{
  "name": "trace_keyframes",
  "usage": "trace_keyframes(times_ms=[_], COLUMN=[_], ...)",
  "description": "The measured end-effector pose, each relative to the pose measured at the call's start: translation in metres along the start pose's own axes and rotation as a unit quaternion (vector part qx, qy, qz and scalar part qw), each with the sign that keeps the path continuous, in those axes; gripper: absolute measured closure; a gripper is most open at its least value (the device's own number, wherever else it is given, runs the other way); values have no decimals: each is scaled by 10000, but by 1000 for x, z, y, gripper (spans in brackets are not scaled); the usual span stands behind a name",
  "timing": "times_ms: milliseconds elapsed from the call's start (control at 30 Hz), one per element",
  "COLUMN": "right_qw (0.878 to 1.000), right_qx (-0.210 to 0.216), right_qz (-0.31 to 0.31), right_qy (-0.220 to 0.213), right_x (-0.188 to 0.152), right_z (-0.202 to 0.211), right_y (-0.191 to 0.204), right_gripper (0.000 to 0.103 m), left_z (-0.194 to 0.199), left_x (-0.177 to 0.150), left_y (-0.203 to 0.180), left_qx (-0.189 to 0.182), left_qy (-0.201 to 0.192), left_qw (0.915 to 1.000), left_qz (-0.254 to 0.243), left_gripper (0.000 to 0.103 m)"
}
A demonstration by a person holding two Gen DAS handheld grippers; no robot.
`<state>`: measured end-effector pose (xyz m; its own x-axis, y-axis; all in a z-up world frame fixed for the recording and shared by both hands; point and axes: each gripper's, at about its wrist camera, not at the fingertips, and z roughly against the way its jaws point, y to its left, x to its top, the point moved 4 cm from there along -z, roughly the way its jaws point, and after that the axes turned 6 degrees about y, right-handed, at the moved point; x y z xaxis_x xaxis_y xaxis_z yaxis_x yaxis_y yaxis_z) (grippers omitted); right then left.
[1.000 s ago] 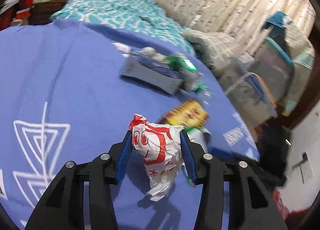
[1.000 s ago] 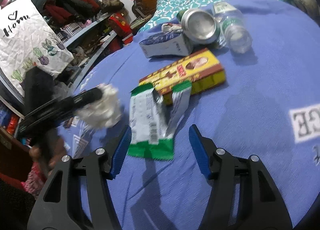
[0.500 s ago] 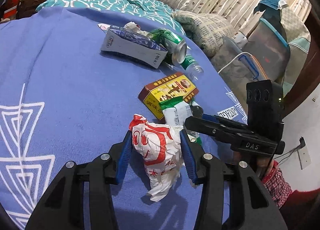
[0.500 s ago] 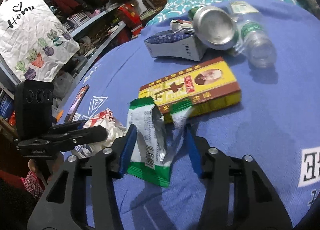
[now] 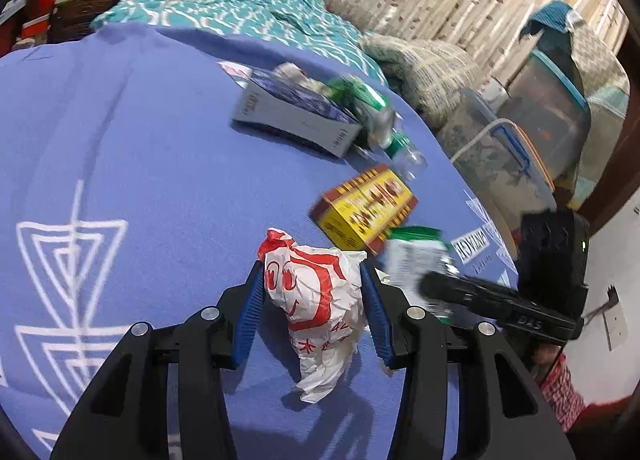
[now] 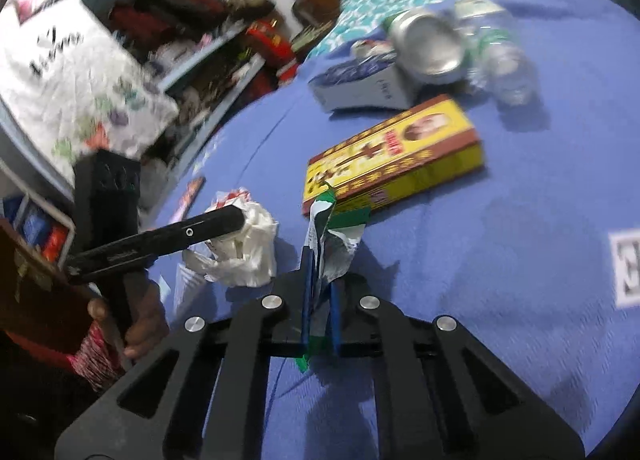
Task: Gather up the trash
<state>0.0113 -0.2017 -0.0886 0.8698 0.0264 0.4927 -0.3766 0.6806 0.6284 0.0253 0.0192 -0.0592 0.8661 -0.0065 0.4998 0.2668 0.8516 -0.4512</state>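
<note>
Your left gripper (image 5: 313, 302) is clamped on the crumpled red-and-white bag (image 5: 316, 300), and your right gripper (image 6: 319, 296) is closing its jaws, pinching the green wrapper (image 6: 334, 236) flat.

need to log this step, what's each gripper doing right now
left gripper: closed on the crumpled red-and-white wrapper
right gripper: jaws closing, pinching the green-and-white packet

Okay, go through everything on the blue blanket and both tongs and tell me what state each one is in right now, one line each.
Left tongs: shut on the crumpled white-and-red wrapper.
Right tongs: closing, the green-and-white wrapper pinched between them.
Yellow box: closed, lying flat.
Can: on its side, its end facing the right camera.
Plastic bottle: on its side.
White-and-blue carton: lying flat.
</note>
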Motion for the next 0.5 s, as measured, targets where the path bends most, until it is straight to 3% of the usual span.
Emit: trace_keyframes(times_ms=[200, 500], right_qw=[9980, 9989], right_qx=[154, -66], right_qz=[-527, -456], right_qy=[-309, -98], right_x=[-4, -3], right_z=[17, 7], right_y=[-19, -15], right_gripper=[93, 93], left_z=[5, -1], left_x=[8, 4], left_y=[12, 12], left_qx=[237, 456], left_qy=[-215, -373], left_qw=[9995, 9982], left_qz=[51, -111], left_gripper=[58, 55])
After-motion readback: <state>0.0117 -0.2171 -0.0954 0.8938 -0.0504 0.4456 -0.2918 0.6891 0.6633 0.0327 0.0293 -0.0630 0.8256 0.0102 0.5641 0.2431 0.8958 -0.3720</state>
